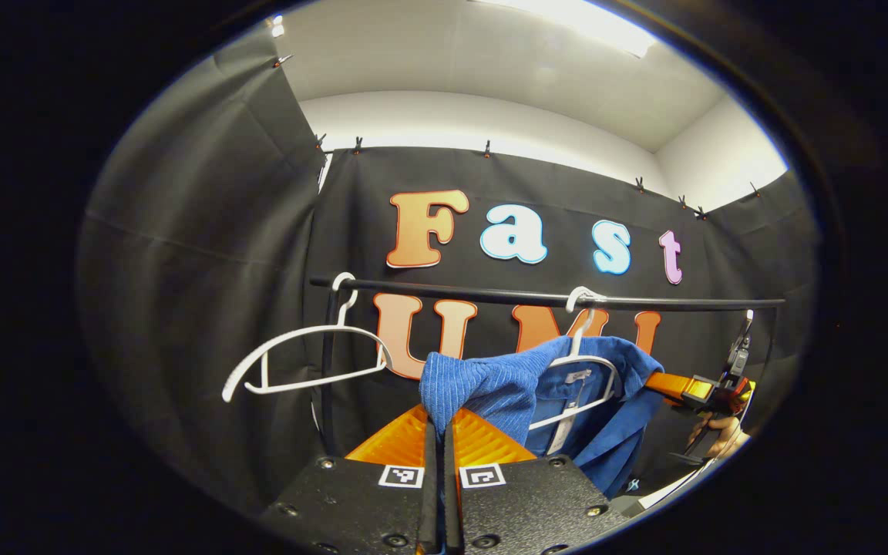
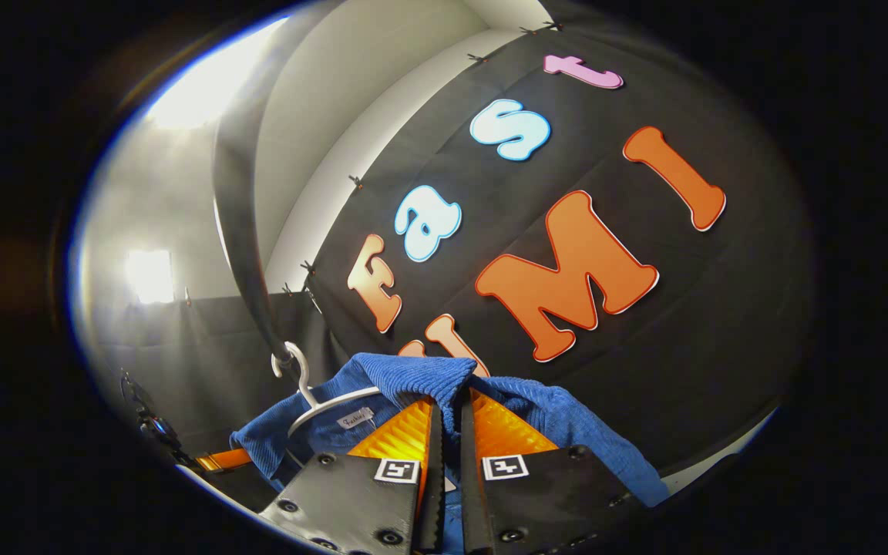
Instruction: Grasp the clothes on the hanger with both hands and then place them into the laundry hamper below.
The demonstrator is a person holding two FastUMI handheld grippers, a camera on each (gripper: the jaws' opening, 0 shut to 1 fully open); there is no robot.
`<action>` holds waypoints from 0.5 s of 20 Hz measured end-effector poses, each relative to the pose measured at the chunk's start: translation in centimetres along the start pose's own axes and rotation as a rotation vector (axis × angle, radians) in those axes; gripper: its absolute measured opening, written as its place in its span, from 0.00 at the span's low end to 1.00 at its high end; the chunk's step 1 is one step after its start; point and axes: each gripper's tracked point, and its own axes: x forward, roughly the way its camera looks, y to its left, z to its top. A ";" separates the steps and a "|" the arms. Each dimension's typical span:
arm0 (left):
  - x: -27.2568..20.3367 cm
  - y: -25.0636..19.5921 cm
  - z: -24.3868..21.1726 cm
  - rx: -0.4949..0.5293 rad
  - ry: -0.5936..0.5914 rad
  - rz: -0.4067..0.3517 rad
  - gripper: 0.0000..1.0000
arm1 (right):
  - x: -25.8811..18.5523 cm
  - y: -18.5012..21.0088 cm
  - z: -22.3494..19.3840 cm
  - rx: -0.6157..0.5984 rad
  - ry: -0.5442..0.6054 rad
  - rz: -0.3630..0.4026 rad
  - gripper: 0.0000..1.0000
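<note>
A blue ribbed garment [image 1: 506, 385] hangs on a white hanger [image 1: 579, 366] from the black rail [image 1: 490, 294]. In the left gripper view, my left gripper [image 1: 440, 422] is shut on a bunched fold at the garment's near shoulder. My right gripper [image 1: 702, 393] reaches into the other shoulder from the far right, with a hand [image 1: 721, 435] below it. In the right gripper view, my right gripper [image 2: 450, 402] is shut on the blue garment [image 2: 413, 376], whose cloth drapes over both fingers. The hanger [image 2: 313, 401] hooks onto the rail [image 2: 247, 231] just to the left.
An empty white hanger [image 1: 305, 358] hangs tilted at the rail's left end, beside the rail's black upright post [image 1: 327, 385]. The black cloth wall lies close behind the rail. In the right gripper view, part of the left gripper [image 2: 216, 460] shows low at the left.
</note>
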 end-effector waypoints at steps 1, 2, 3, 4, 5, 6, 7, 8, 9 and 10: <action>0.4 0.6 0.4 0.018 -0.005 0.006 0.04 | 0.2 -0.2 0.2 0.027 -0.011 0.003 0.16; 1.1 1.2 0.6 0.033 -0.009 0.010 0.02 | 0.3 -0.5 0.7 0.052 -0.022 0.006 0.16; 1.6 1.8 0.8 0.043 -0.014 0.015 0.02 | 0.3 -0.9 0.8 0.072 -0.032 0.006 0.16; 1.7 2.3 1.1 0.050 -0.021 0.020 0.06 | 0.4 -1.2 1.1 0.086 -0.040 0.004 0.17; 1.9 2.7 1.5 0.062 -0.031 0.026 0.04 | 0.6 -1.5 1.2 0.102 -0.047 0.006 0.16; 2.4 3.3 1.9 0.083 -0.040 0.032 0.04 | 1.0 -1.6 1.4 0.121 -0.054 0.014 0.17; 2.9 3.6 2.2 0.107 -0.050 0.033 0.04 | 1.2 -1.5 1.8 0.140 -0.062 0.022 0.16; 3.3 3.9 2.6 0.132 -0.063 0.034 0.04 | 1.3 -1.5 2.1 0.155 -0.068 0.030 0.16; 3.8 4.2 2.8 0.155 -0.064 0.038 0.04 | 1.5 -1.5 2.7 0.166 -0.076 0.037 0.16; 4.2 4.5 2.7 0.168 -0.063 0.043 0.03 | 1.9 -1.5 3.1 0.179 -0.085 0.045 0.16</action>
